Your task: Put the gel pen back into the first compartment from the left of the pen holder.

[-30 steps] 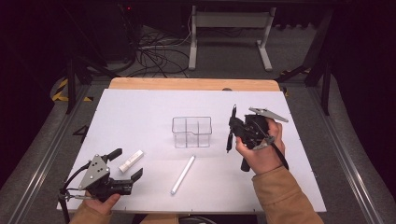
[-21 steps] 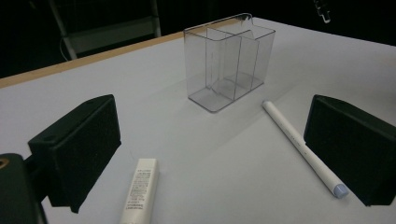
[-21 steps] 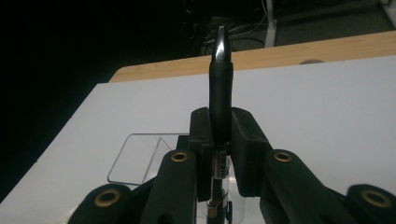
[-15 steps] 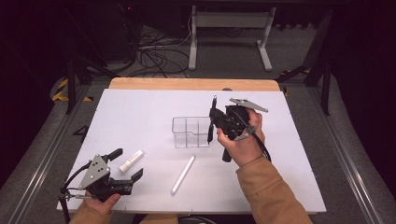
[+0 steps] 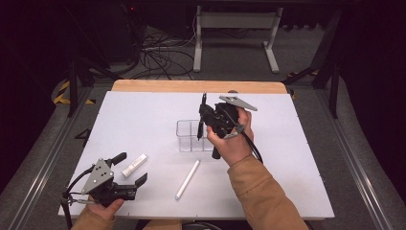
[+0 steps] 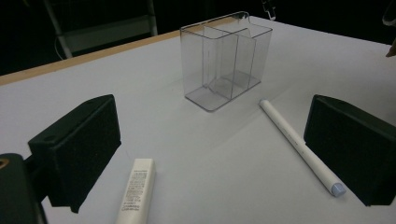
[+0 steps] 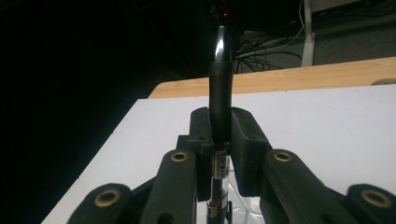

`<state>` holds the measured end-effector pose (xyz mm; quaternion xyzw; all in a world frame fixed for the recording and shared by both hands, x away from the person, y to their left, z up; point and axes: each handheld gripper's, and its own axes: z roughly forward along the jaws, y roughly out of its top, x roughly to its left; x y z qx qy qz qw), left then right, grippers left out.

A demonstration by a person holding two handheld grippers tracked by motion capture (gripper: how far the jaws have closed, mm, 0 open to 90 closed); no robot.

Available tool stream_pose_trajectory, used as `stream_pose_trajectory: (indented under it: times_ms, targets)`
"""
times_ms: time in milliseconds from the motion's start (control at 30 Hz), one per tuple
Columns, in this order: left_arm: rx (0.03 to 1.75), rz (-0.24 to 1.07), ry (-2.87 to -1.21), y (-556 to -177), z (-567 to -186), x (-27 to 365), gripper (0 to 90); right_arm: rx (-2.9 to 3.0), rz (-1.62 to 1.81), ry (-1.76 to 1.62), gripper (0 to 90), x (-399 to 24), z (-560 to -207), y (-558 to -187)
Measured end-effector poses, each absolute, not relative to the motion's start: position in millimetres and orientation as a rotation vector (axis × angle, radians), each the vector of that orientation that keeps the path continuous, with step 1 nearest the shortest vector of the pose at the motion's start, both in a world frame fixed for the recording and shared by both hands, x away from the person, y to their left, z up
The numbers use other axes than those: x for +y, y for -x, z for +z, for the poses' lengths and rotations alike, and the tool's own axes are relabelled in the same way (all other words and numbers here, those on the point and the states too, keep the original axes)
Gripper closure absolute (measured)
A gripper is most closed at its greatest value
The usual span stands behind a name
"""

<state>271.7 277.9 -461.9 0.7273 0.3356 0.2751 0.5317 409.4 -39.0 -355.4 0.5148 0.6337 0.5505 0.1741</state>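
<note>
Upright, the black pen stands clamped in the right gripper, tip upward.

Dark room, grey floor with tangled cables and a white metal frame.

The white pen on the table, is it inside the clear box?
No, the white pen lies flat on the table, in front of the clear box and apart from it.
</note>
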Motion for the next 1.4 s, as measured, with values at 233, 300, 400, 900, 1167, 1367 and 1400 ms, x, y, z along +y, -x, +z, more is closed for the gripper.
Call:
stream_pose_trajectory:
  times_ms: [233, 300, 400, 900, 1167, 1367, 1400]
  targets:
    - [0.799, 0.662, -1.73, -272.0, -461.8, 278.3, 4.5, 1.792, 1.574, -1.44, 80.2, -29.9, -356.8, -414.0]
    - [0.799, 0.661, -1.729, -272.0, -461.7, 278.4, 4.5, 1.791, 1.576, -1.427, 80.2, -26.9, -357.3, -415.2]
    - [0.799, 0.659, -1.729, -272.0, -461.7, 278.5, 4.5, 1.79, 1.582, -1.41, 80.2, -22.6, -357.9, -416.6]
    - [0.802, 0.65, -1.728, -271.9, -462.2, 278.1, 4.5, 1.782, 1.586, -1.405, 80.2, -5.7, -366.5, -426.1]
    - [0.798, 0.653, -1.732, -271.8, -461.8, 279.2, 4.5, 1.772, 1.576, -1.406, 80.1, 1.2, -371.2, -431.4]
    - [0.795, 0.653, -1.734, -271.8, -461.9, 279.3, 4.5, 1.762, 1.57, -1.419, 80.0, 4.3, -374.5, -434.2]
    - [0.795, 0.654, -1.733, -271.7, -462.0, 279.2, 4.5, 1.76, 1.57, -1.425, 79.9, 5.0, -375.2, -434.3]
